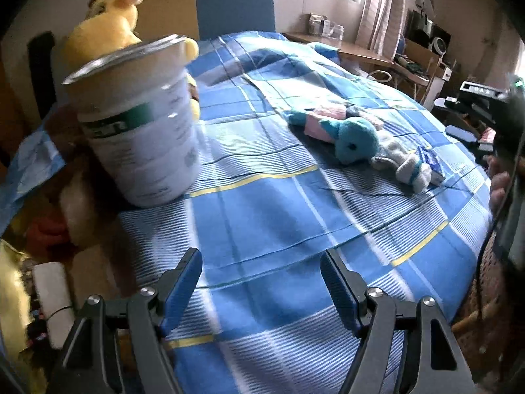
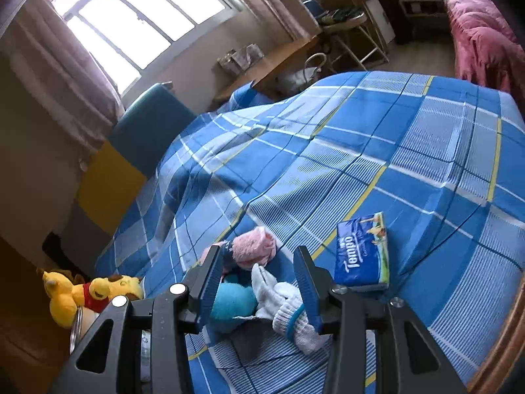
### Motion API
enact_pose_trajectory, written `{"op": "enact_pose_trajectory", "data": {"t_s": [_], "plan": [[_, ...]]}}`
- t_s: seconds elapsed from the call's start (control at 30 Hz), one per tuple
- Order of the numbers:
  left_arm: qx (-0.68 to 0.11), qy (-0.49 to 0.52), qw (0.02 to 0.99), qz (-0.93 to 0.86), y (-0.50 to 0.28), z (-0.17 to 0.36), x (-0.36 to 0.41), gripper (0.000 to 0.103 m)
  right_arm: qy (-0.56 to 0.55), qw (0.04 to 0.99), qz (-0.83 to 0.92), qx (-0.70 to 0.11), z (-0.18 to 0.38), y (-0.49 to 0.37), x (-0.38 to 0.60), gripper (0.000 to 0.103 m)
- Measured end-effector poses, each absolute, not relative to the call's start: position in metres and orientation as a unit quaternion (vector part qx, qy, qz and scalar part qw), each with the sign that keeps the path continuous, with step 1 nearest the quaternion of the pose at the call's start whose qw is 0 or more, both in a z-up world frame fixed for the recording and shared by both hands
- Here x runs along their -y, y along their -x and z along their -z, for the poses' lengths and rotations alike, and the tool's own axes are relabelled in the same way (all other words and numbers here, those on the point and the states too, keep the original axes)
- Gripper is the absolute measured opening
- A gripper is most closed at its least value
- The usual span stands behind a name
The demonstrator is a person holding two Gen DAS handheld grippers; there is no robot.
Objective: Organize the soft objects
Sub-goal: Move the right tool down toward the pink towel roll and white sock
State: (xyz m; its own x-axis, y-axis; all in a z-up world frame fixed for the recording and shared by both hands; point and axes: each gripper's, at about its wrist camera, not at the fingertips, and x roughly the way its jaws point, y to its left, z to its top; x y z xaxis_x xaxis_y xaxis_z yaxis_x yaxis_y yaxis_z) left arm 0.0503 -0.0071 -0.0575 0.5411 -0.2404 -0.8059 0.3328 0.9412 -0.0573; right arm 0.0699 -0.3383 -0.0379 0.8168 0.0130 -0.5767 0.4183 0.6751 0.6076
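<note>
On the blue plaid bed sheet lies a pile of soft things: a teal plush toy, a pink fuzzy piece and white socks. My left gripper is open and empty, well short of the pile. In the right wrist view my right gripper is open and hovers over the pile, with the teal plush, the white socks and the pink piece between and beyond its fingers. Yellow plush toys sit at the bed's left edge; they also show in the right wrist view.
A white tin can stands on the bed's left side in front of the yellow plush. A blue tissue pack lies right of the socks. A desk and window are beyond the bed. Clutter lies on the floor at left.
</note>
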Motion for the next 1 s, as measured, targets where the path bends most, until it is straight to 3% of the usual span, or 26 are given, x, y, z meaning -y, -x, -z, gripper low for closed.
{"op": "enact_pose_trajectory", "data": {"t_s": [0.4, 0.77, 0.87, 1.0], "plan": [[-0.453, -0.027, 0.864, 0.216, -0.092, 0.051, 0.06, 0.075, -0.393, 0.866, 0.097, -0.294, 0.043, -0.076, 0.338, 0.045], [-0.471, 0.036, 0.849, 0.237, -0.155, 0.057, 0.118, 0.085, -0.4, 0.863, 0.084, -0.296, 0.045, -0.078, 0.336, 0.045], [-0.475, 0.05, 0.846, 0.237, -0.172, 0.064, 0.132, 0.092, -0.403, 0.862, 0.078, -0.298, 0.046, -0.078, 0.335, 0.045], [-0.499, 0.058, 0.835, 0.225, -0.198, 0.079, 0.149, 0.092, -0.402, 0.861, 0.069, -0.305, 0.048, -0.082, 0.333, 0.045]]}}
